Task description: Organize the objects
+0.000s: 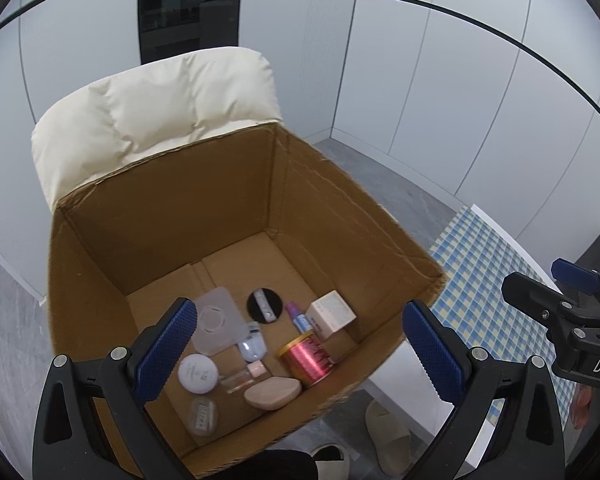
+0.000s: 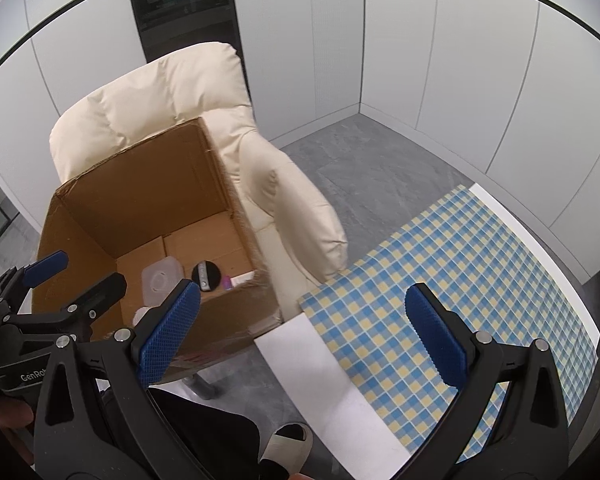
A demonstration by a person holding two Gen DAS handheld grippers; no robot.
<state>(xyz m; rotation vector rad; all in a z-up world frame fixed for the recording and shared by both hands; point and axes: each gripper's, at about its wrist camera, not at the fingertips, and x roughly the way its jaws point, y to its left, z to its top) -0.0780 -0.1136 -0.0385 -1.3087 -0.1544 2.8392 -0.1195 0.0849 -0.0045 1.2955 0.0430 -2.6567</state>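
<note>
Both wide open and empty, left gripper (image 1: 300, 344) above the cardboard box (image 1: 360, 216) on the armchair (image 2: 284, 184), right gripper (image 2: 304, 332) over the checked tabletop (image 2: 480, 264), cosmetics (image 1: 260, 348) already gathered inside, apparently for storage.

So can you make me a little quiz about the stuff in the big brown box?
1. True or false: the left gripper holds the pink can.
2. What does the cardboard box sit on? A) the checked tablecloth B) the cream armchair C) the floor
3. Fill in: the black round puff lies next to the clear square ____.

Key:
1. False. Its fingers are apart and hold nothing; the can lies in the box.
2. B, the cream armchair. The checked tablecloth is beside it.
3. Lid.
</note>
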